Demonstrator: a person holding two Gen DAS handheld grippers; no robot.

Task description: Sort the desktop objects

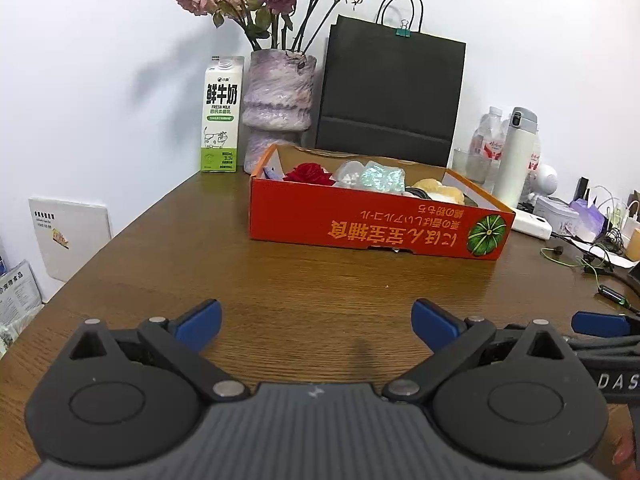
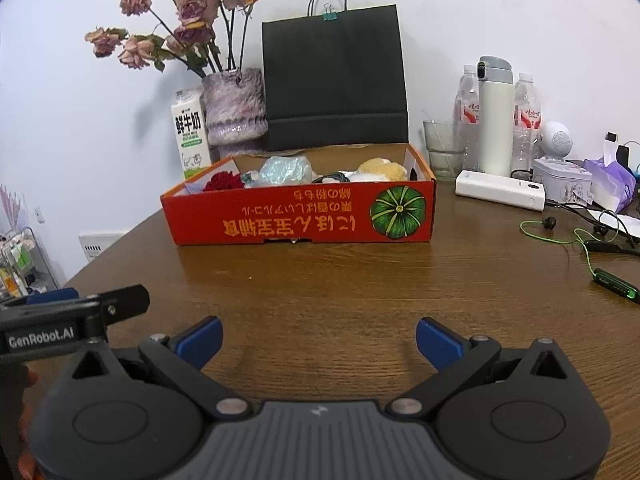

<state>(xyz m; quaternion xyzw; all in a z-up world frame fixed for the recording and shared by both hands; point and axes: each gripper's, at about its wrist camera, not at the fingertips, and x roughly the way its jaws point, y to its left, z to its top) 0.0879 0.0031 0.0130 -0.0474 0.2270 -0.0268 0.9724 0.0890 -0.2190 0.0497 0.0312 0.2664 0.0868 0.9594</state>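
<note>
Each gripper has a ribbed grey body, two round black discs beside it, and black link arms with silver pivot pins leading to blue finger pads: the left gripper [image 1: 316, 326] and the right gripper [image 2: 319, 342] look alike. White "GenRobot.AI" lettering marks the black side bar.

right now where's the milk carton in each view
Left wrist view: the milk carton stands upper left of centre, against the wall, just left of the purple vase.
Right wrist view: the milk carton stands left of centre, partly hidden behind the vase.
Shared landmark: the orange box on the table, in front of the black paper bag.
</note>
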